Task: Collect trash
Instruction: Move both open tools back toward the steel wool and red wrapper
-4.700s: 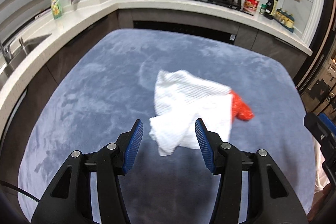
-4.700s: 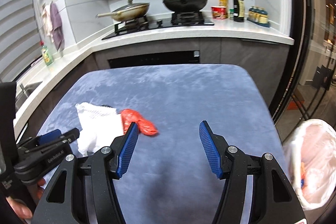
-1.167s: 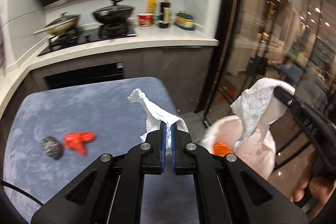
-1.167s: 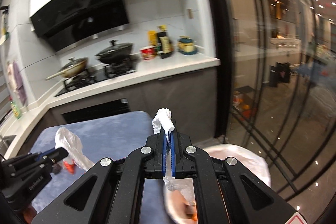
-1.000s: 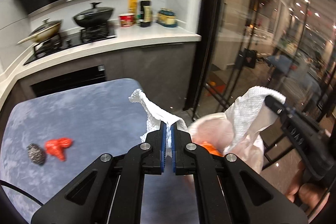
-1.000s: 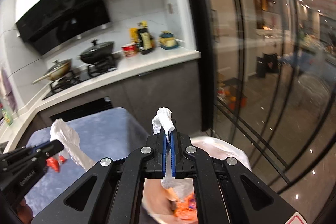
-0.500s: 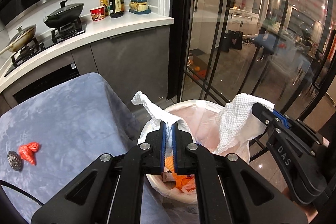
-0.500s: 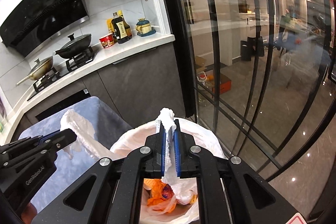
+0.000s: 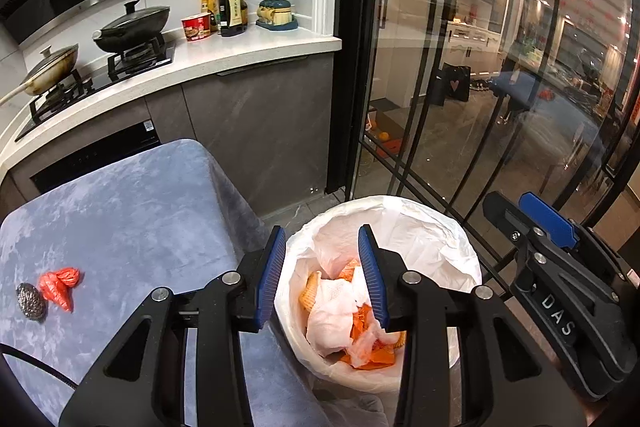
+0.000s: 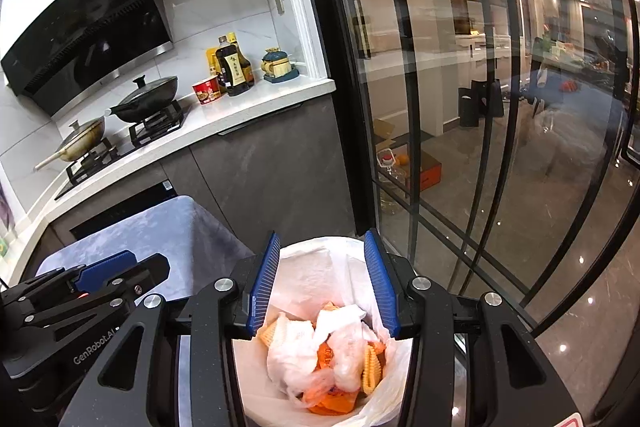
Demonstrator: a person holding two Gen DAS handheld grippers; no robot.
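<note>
A bin lined with a white bag [image 9: 436, 227] stands on the floor beside the blue-clothed table [image 9: 132, 211]. The white paper towel [image 9: 332, 311] lies inside it on orange wrappers, also seen in the right wrist view [image 10: 296, 347]. My left gripper [image 9: 322, 277] is open and empty over the bin's left rim. My right gripper [image 10: 322, 281] is open and empty above the bin [image 10: 320, 247]. A red crumpled wrapper [image 9: 58, 285] and a steel scrubber [image 9: 30, 301] lie on the table at far left.
Glass sliding doors [image 9: 460, 67] with black frames stand just behind the bin. The kitchen counter [image 9: 240, 55] carries a stove with two pans, a noodle cup and bottles. The right gripper's body [image 9: 560, 291] shows at the right of the left wrist view.
Both grippers opened and let go of the paper towel, which dropped into the bin. Earlier both had carried it from the table to above the bin.
</note>
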